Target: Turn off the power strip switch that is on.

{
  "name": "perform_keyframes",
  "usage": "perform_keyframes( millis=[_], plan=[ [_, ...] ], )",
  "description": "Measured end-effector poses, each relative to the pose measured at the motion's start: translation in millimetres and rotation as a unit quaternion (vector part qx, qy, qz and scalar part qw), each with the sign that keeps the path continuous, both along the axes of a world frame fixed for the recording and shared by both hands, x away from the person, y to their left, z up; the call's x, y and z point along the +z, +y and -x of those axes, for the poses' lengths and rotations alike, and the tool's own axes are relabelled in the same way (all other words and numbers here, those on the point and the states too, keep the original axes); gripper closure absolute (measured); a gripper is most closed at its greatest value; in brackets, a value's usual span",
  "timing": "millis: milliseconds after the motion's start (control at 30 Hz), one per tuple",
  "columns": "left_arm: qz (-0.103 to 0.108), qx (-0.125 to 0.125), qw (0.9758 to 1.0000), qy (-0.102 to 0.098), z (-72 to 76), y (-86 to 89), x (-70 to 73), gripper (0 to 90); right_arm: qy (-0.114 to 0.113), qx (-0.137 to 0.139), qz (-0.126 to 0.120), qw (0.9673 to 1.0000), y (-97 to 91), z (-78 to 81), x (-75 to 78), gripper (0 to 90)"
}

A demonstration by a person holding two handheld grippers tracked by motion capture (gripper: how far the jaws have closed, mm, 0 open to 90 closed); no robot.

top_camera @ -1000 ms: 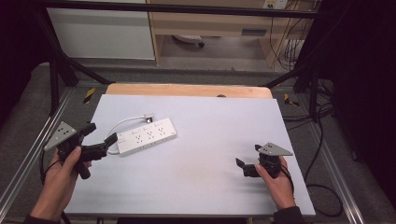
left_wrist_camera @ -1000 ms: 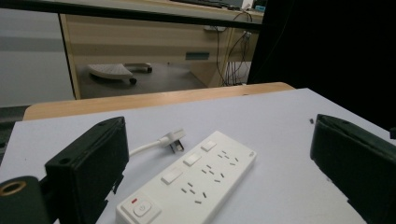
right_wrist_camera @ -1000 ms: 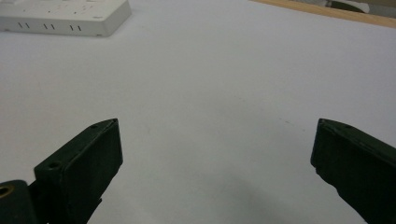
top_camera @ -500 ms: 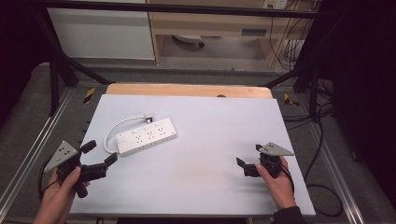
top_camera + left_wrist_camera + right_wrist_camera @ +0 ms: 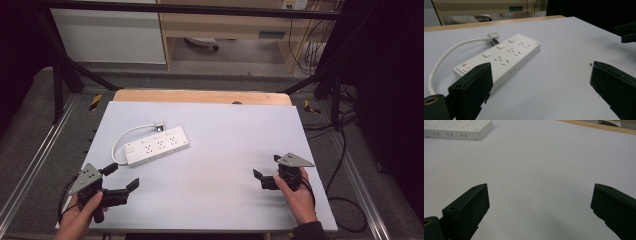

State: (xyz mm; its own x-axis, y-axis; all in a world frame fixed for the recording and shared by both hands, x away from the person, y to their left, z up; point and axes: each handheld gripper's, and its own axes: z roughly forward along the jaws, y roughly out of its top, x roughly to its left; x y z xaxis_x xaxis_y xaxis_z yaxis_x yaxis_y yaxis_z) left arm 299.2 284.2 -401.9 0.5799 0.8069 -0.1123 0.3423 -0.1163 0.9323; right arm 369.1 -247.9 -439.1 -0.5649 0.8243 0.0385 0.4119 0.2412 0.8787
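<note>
White power strip (image 5: 156,146) lay flat on the pale desk (image 5: 225,130), left of centre and toward the far half, long axis running diagonally. Its white cord (image 5: 131,132) looped from the near-left end round to the plug (image 5: 159,125), which rested on the desk just beside the strip's far edge. Strip had three rocker switches along one side and rows of sockets; small red mark at the end near the cord, seen in the left gripper view (image 5: 499,58).

Left gripper (image 5: 124,177) sat at the near-left corner of the desk, held in the person's left hand (image 5: 82,215). Jaws spread wide, nothing between them, pointed toward the desk middle. Strip was near it, just ahead of the left jaw in the left gripper view, not touching.

Right gripper (image 5: 266,172) was at the near-right of the desk in the right hand (image 5: 297,192), grey plate on top. Jaws also wide apart and empty, with bare desk between them in the right gripper view (image 5: 539,202). Strip's end showed at the top-left corner there (image 5: 459,128), well apart from the jaws.
</note>
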Motion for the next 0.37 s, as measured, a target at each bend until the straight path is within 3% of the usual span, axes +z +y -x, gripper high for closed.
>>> perform_keyframes(
  millis=[200, 300, 367],
  plan=[
    [-0.024, -0.019, 0.9992, 0.026, 3.0, -16.9, -16.6, 4.4, 0.013, -0.005, 0.014, 0.9998, 1.7, -1.4, -4.4, 2.3],
    [-0.042, -0.021, 0.9978, 0.046, 2.5, -22.4, -27.4, 4.5, 0.055, -0.024, 0.037, 0.9975, 1.9, -5.3, -15.2, 2.5],
    [-0.041, -0.006, 0.9971, 0.063, 0.5, -20.6, -27.7, 6.4, 0.094, -0.041, 0.062, 0.9928, 3.4, -9.7, -23.7, 3.5]
  ],
)
